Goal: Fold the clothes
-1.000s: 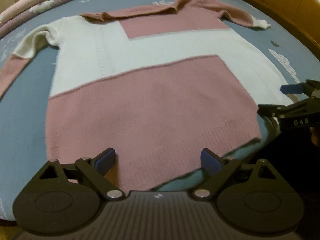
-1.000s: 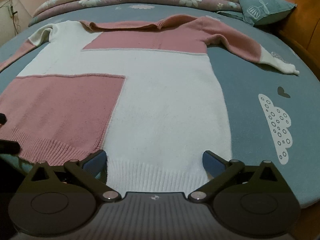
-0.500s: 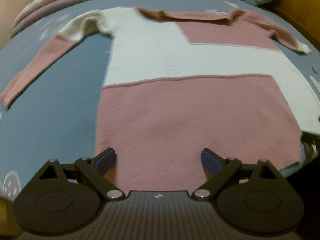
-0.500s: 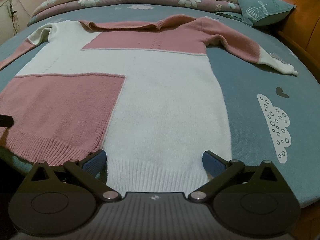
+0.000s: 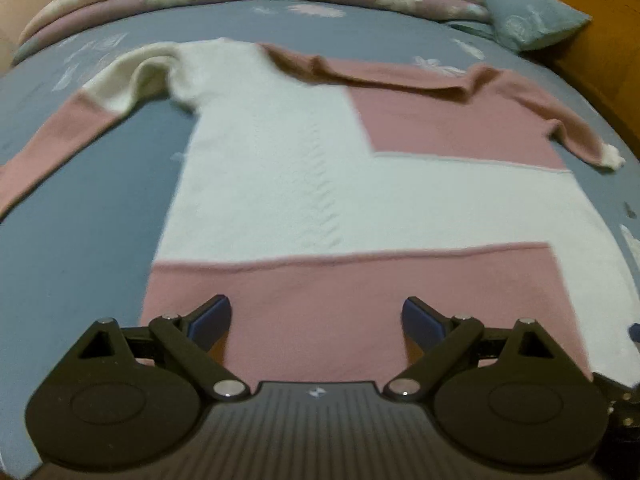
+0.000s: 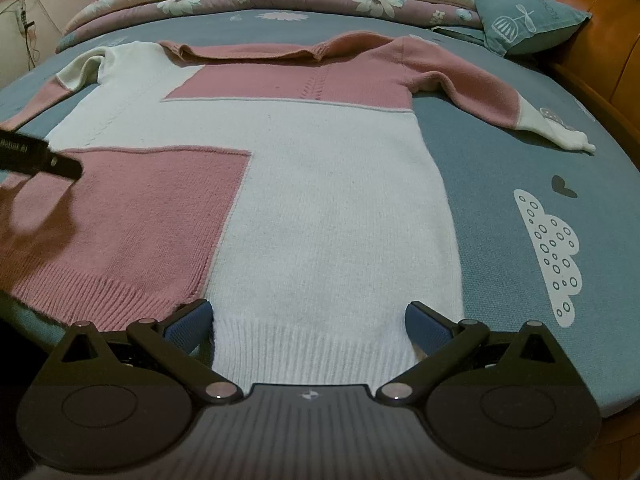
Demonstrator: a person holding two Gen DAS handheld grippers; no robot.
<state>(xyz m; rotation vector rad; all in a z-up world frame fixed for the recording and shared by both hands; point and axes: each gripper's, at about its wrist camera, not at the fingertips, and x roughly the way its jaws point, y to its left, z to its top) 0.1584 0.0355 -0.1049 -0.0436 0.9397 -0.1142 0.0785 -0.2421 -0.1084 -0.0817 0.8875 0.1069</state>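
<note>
The pink and white sweater [image 6: 320,184] lies spread flat, sleeves out, its hem along the near edge of the bed [image 6: 500,168]. Nothing is folded yet. The left gripper [image 5: 316,316] and the right gripper [image 6: 308,320] hover over the hem, jaws wide apart, holding nothing. Next, I'd guess, each must drop and pinch the hem.

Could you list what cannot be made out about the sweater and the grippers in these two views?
- Sweater hem, left wrist view: hidden behind the left gripper and its body.
- Left sleeve cuff, left wrist view: cut off by the frame edge.
- Knit texture, left wrist view: blurred.
- Left gripper, right wrist view: only a dark edge shows; its fingers are out of frame.
- Right gripper: contact with the hem cannot be told.
</note>
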